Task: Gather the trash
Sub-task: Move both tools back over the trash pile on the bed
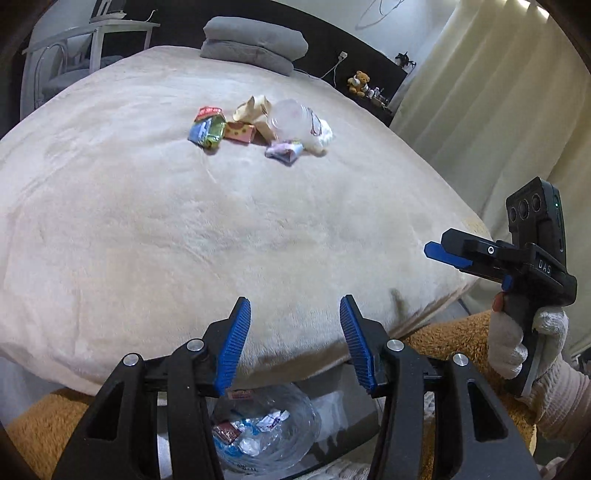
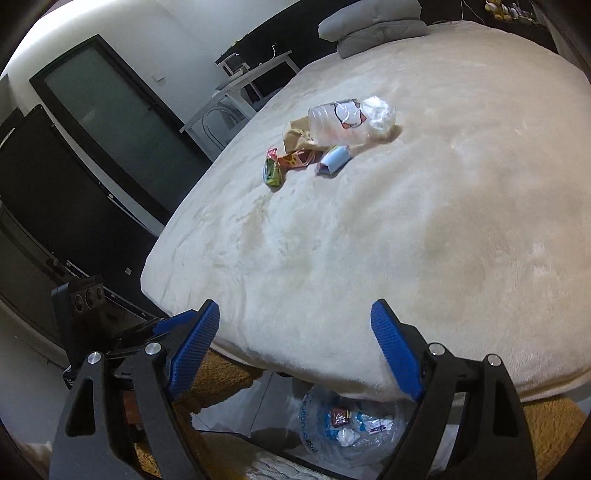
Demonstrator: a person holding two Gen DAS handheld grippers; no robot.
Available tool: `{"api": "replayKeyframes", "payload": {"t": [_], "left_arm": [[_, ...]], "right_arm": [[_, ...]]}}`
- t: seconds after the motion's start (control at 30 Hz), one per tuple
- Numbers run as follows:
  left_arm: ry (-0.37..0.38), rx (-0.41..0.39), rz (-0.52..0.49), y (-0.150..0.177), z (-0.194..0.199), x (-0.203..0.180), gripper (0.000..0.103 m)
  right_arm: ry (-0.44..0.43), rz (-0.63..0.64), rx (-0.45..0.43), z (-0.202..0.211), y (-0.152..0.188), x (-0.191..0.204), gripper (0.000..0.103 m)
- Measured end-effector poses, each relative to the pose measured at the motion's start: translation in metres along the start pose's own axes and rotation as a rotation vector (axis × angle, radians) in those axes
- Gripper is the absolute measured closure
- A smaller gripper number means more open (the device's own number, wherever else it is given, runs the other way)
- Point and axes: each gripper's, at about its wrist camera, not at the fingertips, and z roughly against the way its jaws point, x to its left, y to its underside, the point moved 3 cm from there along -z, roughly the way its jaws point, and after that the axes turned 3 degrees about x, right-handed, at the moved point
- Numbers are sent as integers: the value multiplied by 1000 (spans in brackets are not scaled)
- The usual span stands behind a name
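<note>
A heap of trash lies mid-bed: a clear plastic bottle [image 1: 291,120] [image 2: 336,123], a white crumpled wad [image 1: 322,133] [image 2: 378,114], a tan paper bag [image 1: 253,109] [image 2: 295,133], a green-blue wrapper [image 1: 207,130] [image 2: 272,171], an orange wrapper [image 1: 240,132] [image 2: 295,159] and a pale blue-purple packet [image 1: 284,151] [image 2: 332,161]. My left gripper [image 1: 293,325] is open and empty over the bed's near edge. My right gripper [image 2: 295,332] is open and empty, also seen in the left wrist view [image 1: 448,254]. A clear bag of trash [image 1: 266,432] [image 2: 351,424] sits on the floor below both.
The cream blanket [image 1: 184,240] [image 2: 406,240] covers the bed, grey pillows [image 1: 255,42] [image 2: 373,27] at its head. A white desk [image 1: 92,37] [image 2: 251,81] stands beyond; curtains [image 1: 498,110] hang right. A brown plush rug [image 1: 443,343] [image 2: 221,380] lies under the bed edge.
</note>
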Motion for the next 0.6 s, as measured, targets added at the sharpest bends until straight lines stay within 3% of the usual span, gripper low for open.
{"api": "replayKeyframes", "payload": {"t": [0.1, 0.43, 0.6], "left_arm": [[-19, -22, 1, -17, 1, 7, 54], [-54, -49, -23, -68, -6, 22, 54], [-85, -66, -65, -95, -12, 30, 46]], "right_arm": [[-23, -19, -19, 0, -24, -5, 19], [49, -79, -67, -21, -95, -48, 20], [32, -142, -96, -33, -121, -71, 20]]}}
